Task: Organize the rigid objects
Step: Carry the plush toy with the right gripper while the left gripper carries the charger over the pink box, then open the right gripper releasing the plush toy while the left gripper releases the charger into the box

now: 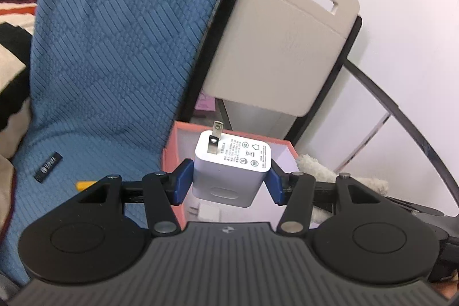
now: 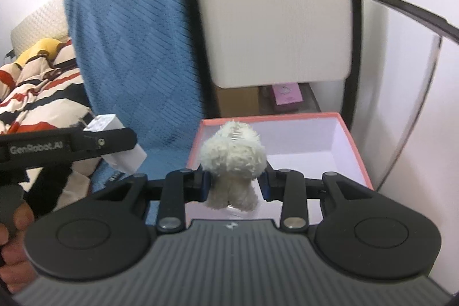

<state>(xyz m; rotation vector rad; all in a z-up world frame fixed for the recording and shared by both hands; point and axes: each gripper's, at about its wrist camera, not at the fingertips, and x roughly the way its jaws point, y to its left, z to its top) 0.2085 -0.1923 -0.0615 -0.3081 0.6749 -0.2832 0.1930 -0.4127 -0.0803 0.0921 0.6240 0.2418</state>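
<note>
My left gripper (image 1: 229, 182) is shut on a white wall charger (image 1: 232, 169) with its two metal prongs pointing up, held over the near left part of a pink open box (image 1: 169, 159). Another small white charger (image 1: 205, 212) lies on the box floor. My right gripper (image 2: 235, 185) is shut on a fluffy white plush toy (image 2: 232, 162), held over the near edge of the same pink box (image 2: 355, 151). The left gripper with its charger (image 2: 126, 154) shows at the left of the right wrist view.
A blue textured blanket (image 1: 114, 48) covers the seat to the left, with a small black stick-shaped object (image 1: 48, 167) and a yellow item (image 1: 84, 185) on it. A beige chair back (image 2: 275, 19) stands behind the box. A striped cloth (image 2: 37, 96) lies far left.
</note>
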